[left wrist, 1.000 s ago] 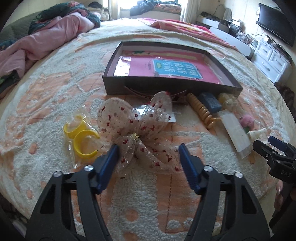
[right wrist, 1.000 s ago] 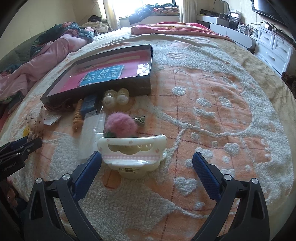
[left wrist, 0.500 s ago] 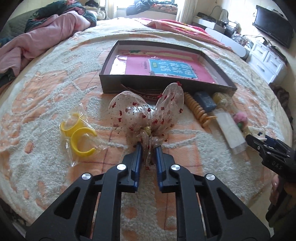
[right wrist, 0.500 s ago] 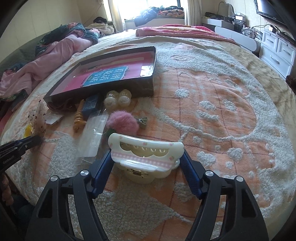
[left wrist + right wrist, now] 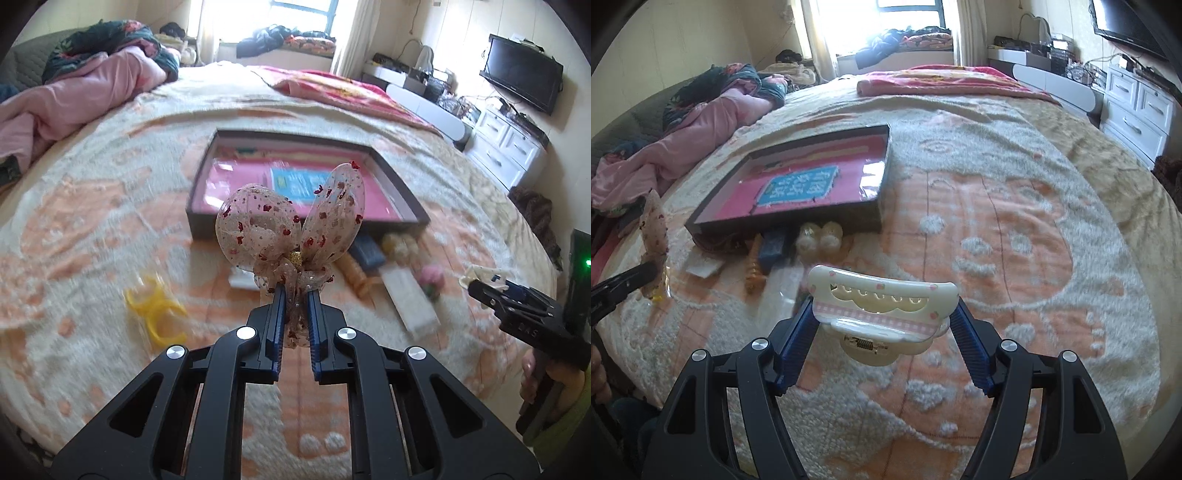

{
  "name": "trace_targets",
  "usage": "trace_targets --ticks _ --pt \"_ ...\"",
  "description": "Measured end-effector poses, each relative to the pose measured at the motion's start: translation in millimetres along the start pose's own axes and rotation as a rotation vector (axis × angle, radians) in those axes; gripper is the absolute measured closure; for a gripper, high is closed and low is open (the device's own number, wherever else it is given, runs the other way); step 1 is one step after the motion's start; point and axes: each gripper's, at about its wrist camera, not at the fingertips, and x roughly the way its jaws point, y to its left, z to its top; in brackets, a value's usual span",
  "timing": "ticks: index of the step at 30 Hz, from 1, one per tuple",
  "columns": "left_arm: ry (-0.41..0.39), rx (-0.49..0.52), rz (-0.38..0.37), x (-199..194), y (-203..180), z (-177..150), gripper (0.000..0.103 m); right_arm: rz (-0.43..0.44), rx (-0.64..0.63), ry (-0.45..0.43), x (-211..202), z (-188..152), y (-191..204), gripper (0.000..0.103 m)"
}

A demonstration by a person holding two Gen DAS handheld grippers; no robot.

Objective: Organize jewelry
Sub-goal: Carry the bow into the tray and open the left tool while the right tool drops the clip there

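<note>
Left wrist view is showing the left gripper (image 5: 295, 295) clenching the tails of one sheer bow (image 5: 291, 225) dotted with red, its two loops standing upright above the blanket (image 5: 92, 229). Just beyond, two yellow rings (image 5: 155, 310) are lying to the left (blurred, in a clear wrapper as far as can be told), and one clear packet (image 5: 410, 299), one pink pompom (image 5: 432, 277), one amber spiral clip (image 5: 354, 273) and one blue piece (image 5: 365, 251) are sitting to the right. Farther back, one shallow dark box (image 5: 402, 192) with a pink lining is resting open on the bed.

Right wrist view is showing the right gripper (image 5: 882, 314) grasping one cream claw clip (image 5: 882, 299) by its two ends, spring toward the camera, lifted clear of the blanket. Past it, two pale round beads (image 5: 820, 236) are lying side by side against the box wall.
</note>
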Motion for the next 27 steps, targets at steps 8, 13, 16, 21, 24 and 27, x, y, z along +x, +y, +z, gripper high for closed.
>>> trace_targets --ticks 8,13,16,21,24,27 --pt "-0.051 -0.016 0.053 12 23 40 0.097 0.066 -0.041 -0.035 13 47 28 0.034" --pt "-0.047 -0.032 0.071 29 34 58 0.097 0.085 -0.070 -0.046 32 77 49 0.034" --pt "-0.043 -0.041 0.079 39 41 67 0.096 0.081 -0.078 -0.043 47 94 58 0.034" --pt "-0.032 -0.057 0.082 59 50 79 0.096 0.073 -0.100 -0.024 72 111 66 0.034" --pt "-0.017 -0.059 0.076 71 52 85 0.096 0.050 -0.111 -0.007 87 116 66 0.034" --pt "-0.002 -0.046 0.067 81 50 89 0.096 0.032 -0.105 0.013 102 121 62 0.034"
